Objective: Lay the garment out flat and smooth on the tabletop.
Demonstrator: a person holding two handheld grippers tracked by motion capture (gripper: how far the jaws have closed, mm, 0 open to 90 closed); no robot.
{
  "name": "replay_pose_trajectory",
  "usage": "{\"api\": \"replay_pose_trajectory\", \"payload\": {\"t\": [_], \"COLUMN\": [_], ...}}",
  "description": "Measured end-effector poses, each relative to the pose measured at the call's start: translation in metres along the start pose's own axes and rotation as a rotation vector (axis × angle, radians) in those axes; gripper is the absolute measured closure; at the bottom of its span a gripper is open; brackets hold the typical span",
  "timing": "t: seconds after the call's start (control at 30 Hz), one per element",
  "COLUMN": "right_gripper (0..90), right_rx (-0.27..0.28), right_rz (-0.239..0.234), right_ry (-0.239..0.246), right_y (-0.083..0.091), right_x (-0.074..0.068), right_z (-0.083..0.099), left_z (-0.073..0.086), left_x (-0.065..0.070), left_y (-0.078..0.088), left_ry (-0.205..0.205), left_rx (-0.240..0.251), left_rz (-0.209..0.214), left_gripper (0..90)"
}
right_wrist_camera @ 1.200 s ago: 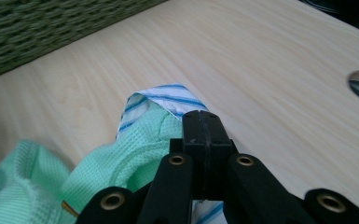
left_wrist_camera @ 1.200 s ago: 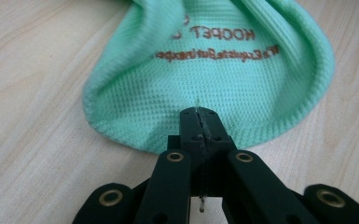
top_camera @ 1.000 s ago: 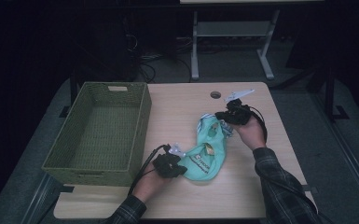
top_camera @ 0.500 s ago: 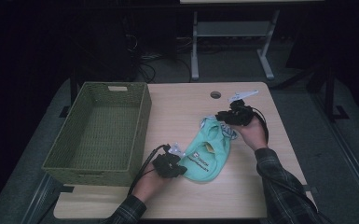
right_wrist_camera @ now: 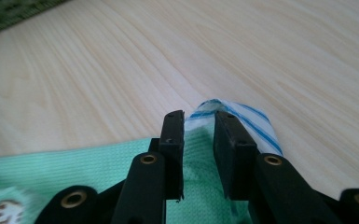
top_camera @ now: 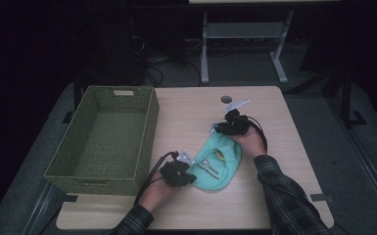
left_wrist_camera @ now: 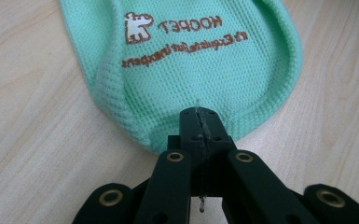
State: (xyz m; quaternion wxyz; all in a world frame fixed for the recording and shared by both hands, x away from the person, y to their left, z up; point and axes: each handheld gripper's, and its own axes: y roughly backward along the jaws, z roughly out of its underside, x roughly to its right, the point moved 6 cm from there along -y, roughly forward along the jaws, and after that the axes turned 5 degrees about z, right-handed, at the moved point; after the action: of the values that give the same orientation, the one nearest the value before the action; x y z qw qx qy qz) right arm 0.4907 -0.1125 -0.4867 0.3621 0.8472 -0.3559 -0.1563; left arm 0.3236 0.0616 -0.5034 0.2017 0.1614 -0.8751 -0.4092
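Note:
A mint-green mesh cloth (top_camera: 218,164) with brown lettering lies flat on the wooden table (top_camera: 191,112), between my two grippers. My left gripper (top_camera: 188,169) is shut on its near hem (left_wrist_camera: 168,135), and the printed side (left_wrist_camera: 191,56) spreads out beyond the jaws. My right gripper (top_camera: 220,128) sits low at the cloth's far end. Its jaws have just been opening and stand a little apart (right_wrist_camera: 199,121). The blue-and-white striped trim (right_wrist_camera: 251,121) and some green fabric (right_wrist_camera: 51,172) lie loosely between them.
A green woven basket (top_camera: 149,122) stands on the table's left side and holds nothing. A small round dark disc (top_camera: 226,99) sits near the table's far edge. Beyond the table are a metal stand (top_camera: 204,54) and cables on the floor.
My right gripper has come down toward the table with the cloth's far end, and its jaws have parted. The cloth now lies flatter. The left gripper has stayed put.

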Motion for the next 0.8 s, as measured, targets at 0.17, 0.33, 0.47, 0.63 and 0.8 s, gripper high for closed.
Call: {"api": "replay_pose_trajectory", "payload": {"t": [0.17, 0.33, 0.47, 0.63, 0.8], "right_gripper": [81.6, 89.8, 89.9, 89.7, 83.8], "right_rx": [-0.04, -0.06, -0.071, -0.05, -0.002], "right_rz": [0.039, 0.078, 0.135, 0.151, 0.105], "right_ry": [0.023, 0.041, 0.052, 0.034, 0.014], "right_y": [-0.014, -0.024, -0.027, -0.025, -0.009], "right_x": [0.002, 0.007, 0.013, 0.018, 0.013], "right_z": [0.003, 0.006, 0.004, 0.002, -0.001], "left_z": [0.0, 0.001, 0.001, 0.002, 0.002], "left_x": [0.0, 0.0, -0.001, -0.002, -0.001], "left_y": [0.001, 0.001, 0.001, 0.002, 0.002], "left_ry": [-0.006, -0.006, -0.009, -0.016, -0.001], "left_rx": [-0.012, -0.011, -0.013, -0.02, -0.014], "left_rz": [0.001, 0.004, 0.004, 0.005, 0.013], "left_gripper": [89.3, 89.4, 89.4, 89.4, 89.3]}}
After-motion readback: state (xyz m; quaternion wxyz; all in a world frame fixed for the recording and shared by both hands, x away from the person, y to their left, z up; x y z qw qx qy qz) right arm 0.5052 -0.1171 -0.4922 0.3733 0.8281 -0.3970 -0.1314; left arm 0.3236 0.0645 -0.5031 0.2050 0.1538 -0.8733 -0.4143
